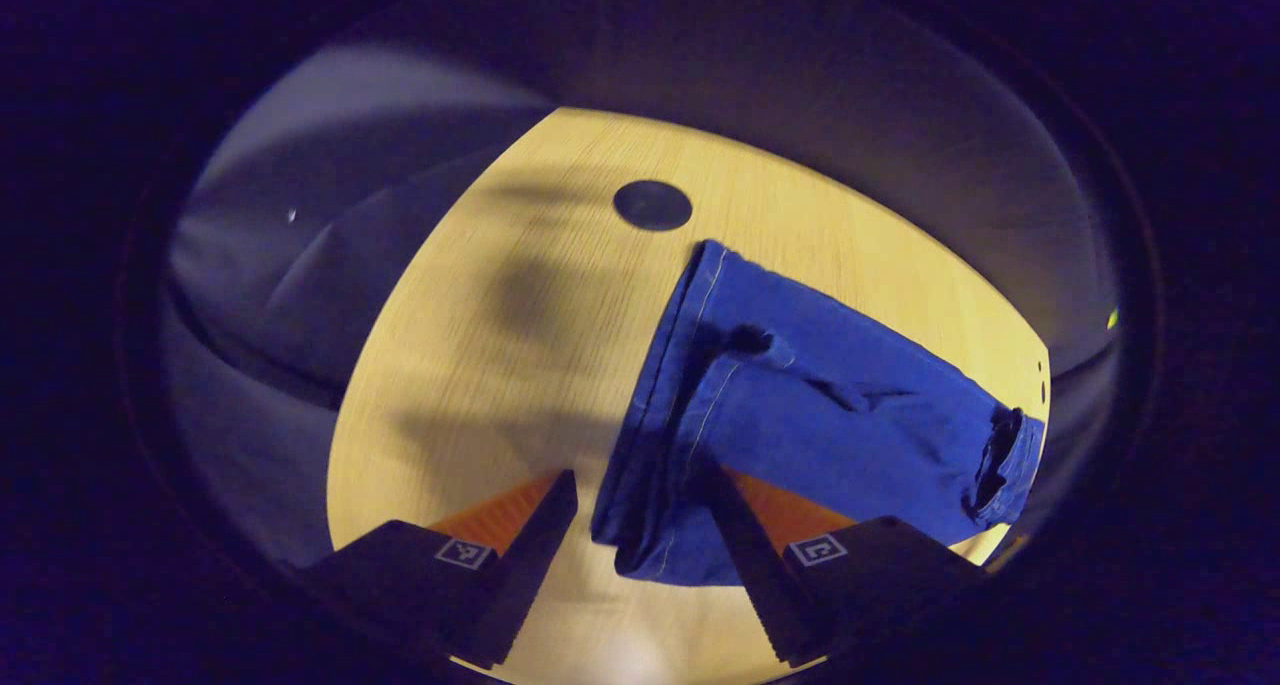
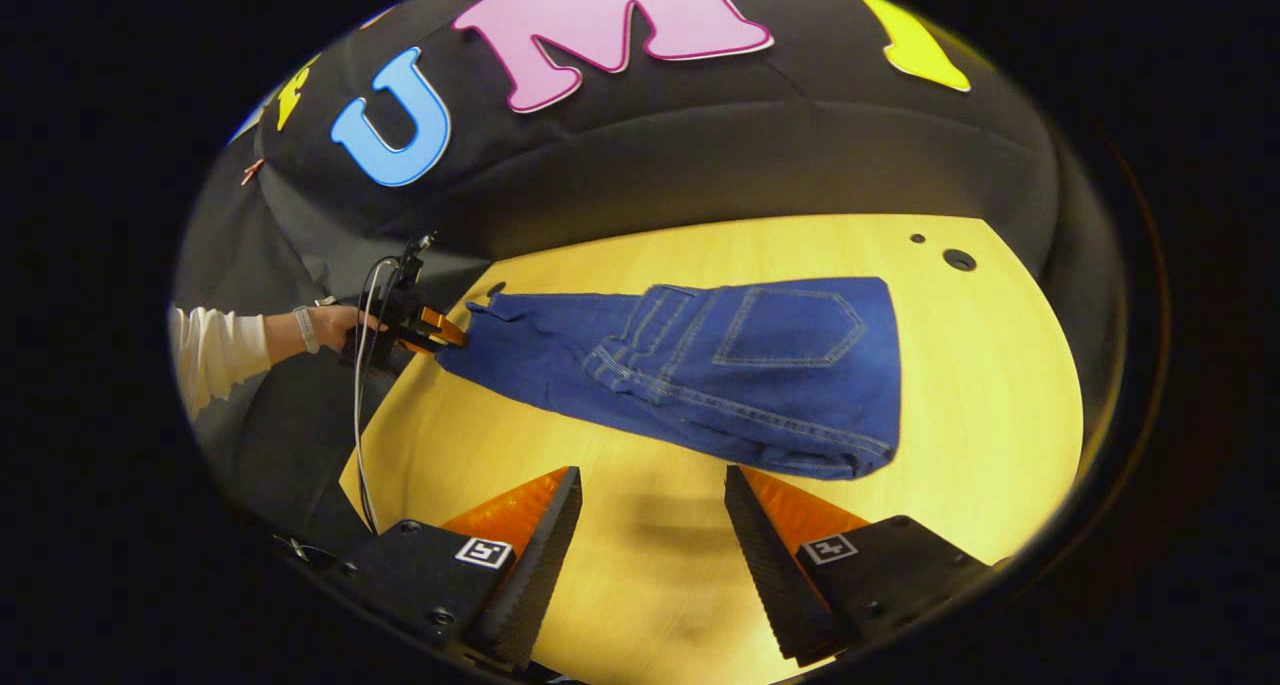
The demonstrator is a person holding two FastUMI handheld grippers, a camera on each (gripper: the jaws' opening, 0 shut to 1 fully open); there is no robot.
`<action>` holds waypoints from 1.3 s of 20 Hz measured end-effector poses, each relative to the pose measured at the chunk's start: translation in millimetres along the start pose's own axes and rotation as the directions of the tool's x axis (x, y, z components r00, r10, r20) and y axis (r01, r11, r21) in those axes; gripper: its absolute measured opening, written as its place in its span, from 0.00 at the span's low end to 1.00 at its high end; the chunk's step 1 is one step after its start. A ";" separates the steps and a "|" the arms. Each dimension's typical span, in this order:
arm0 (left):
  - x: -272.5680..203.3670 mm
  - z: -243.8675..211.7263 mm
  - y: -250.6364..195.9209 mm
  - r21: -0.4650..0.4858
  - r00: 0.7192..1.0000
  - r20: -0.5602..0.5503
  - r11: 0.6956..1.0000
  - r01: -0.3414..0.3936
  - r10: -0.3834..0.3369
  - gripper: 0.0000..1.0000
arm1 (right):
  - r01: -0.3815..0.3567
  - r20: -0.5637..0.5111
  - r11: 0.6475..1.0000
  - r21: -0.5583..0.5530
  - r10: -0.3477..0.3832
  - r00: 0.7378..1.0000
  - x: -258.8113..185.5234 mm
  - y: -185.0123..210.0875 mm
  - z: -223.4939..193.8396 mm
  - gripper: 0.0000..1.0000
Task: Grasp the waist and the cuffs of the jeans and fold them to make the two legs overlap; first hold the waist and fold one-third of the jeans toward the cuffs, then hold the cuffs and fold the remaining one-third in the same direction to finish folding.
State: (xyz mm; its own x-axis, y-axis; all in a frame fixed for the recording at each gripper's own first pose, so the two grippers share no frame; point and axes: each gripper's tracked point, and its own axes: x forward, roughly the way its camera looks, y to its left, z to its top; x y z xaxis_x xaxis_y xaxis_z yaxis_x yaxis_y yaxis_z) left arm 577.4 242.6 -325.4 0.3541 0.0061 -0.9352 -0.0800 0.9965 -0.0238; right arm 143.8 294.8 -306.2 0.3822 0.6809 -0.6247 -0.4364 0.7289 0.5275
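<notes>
Left gripper (image 1: 640, 555) mine, jaws spread at cuffs of blue denim jeans (image 1: 820, 415); right gripper (image 2: 650, 555) unclenched, waist at 1 o'clock. Legs overlapped; both thirds unfolded.

Blue denim jeans (image 2: 700, 365) with pale contrast stitching tracing the back pocket and seams, centre frame, on a light yellow wood-grain table (image 2: 980, 385). Upper centre in the left gripper view, a dark round spot (image 1: 652, 205) on that tabletop; far left in the right gripper view, a white sleeve (image 2: 215, 350).
</notes>
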 end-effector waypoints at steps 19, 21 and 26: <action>-116.6 37.4 -116.8 0.334 0.979 0.099 0.933 0.135 -0.177 0.06 | -0.021 0.110 0.997 0.081 0.012 0.994 -26.4 -15.0 51.7 0.89; -151.9 37.9 -162.6 0.395 0.963 0.110 0.900 0.184 -0.245 0.06 | -0.025 0.138 0.996 0.087 0.013 0.990 -33.0 -14.4 60.1 0.89; -201.2 12.5 -317.8 0.524 0.906 0.078 0.791 0.317 -0.415 0.06 | -0.022 0.175 0.997 0.070 0.009 0.985 -52.3 -17.0 66.6 0.89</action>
State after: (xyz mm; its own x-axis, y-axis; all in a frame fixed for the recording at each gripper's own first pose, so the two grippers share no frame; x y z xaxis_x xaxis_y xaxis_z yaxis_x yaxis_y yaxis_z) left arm 543.3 -74.3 -125.2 0.4272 -0.4017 -0.8100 0.5368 0.8336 -0.1303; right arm 185.4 251.5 -244.1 0.5148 0.6896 -0.5094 -0.3864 0.7170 0.5802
